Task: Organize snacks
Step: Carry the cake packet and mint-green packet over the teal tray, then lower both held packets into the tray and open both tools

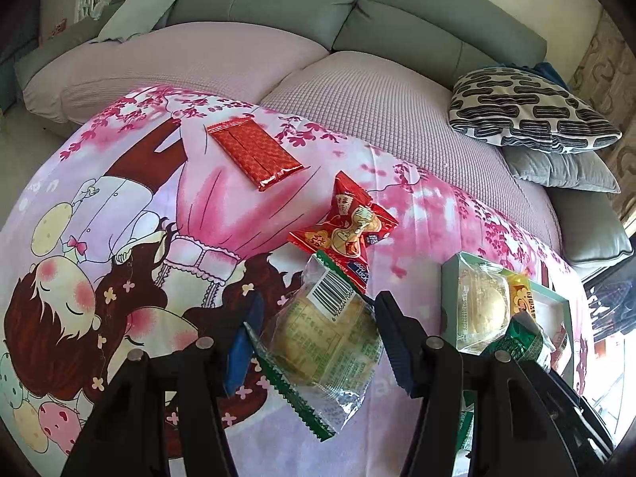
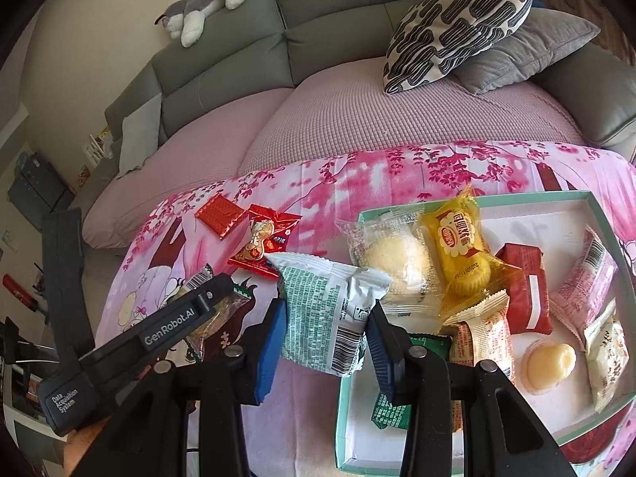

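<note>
With the left gripper (image 1: 316,342) clamping a clear bun packet (image 1: 318,342) above the cloth (image 1: 119,183) and the right gripper (image 2: 326,328) pinching a white packet (image 2: 322,310) beside the tray (image 2: 608,218), either slick wrapper could slip and drop.

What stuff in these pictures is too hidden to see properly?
- Green packet in the tray, right wrist view: mostly hidden behind the right gripper.
- Tray, left wrist view: cut off by the left gripper frame and picture edge.
- Clear-wrapped cake: printing too small to read.
- White-green packet: only its back shows.
</note>
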Demonstrator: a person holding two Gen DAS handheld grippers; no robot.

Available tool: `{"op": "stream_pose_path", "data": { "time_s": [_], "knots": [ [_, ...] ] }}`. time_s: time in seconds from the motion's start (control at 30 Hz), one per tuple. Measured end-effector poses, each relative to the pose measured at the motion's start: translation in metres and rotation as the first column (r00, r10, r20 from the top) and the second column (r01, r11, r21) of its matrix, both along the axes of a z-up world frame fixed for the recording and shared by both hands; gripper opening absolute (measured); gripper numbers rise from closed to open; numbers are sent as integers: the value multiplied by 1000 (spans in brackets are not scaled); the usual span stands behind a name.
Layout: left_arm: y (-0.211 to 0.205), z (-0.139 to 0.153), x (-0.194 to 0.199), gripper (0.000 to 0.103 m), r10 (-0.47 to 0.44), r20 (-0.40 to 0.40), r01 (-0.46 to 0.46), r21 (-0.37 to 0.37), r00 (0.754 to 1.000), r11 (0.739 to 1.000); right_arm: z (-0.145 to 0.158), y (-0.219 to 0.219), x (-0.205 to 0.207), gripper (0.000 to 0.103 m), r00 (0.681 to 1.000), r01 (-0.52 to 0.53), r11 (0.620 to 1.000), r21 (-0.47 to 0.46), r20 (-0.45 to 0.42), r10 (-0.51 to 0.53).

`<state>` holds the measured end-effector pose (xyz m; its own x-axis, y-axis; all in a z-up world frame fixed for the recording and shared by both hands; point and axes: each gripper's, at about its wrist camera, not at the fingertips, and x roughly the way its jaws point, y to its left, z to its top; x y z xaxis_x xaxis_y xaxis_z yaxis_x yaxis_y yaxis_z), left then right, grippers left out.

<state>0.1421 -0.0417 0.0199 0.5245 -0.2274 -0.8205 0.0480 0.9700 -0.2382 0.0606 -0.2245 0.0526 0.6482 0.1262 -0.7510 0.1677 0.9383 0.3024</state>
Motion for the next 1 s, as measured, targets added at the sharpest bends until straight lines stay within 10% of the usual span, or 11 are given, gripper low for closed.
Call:
{"op": "stream_pose_path", "data": {
  "time_s": [0.6, 1.0],
  "knots": [
    [-99, 13, -29, 60, -292, 40, 291, 33, 955, 956, 6, -130, -45, 43, 931, 366, 931, 19, 11, -366],
    [-151, -1, -36, 60, -401, 43, 398, 52, 915, 916, -8, -162, -40, 43, 909, 412, 911, 27, 66, -413]
  ]
}}
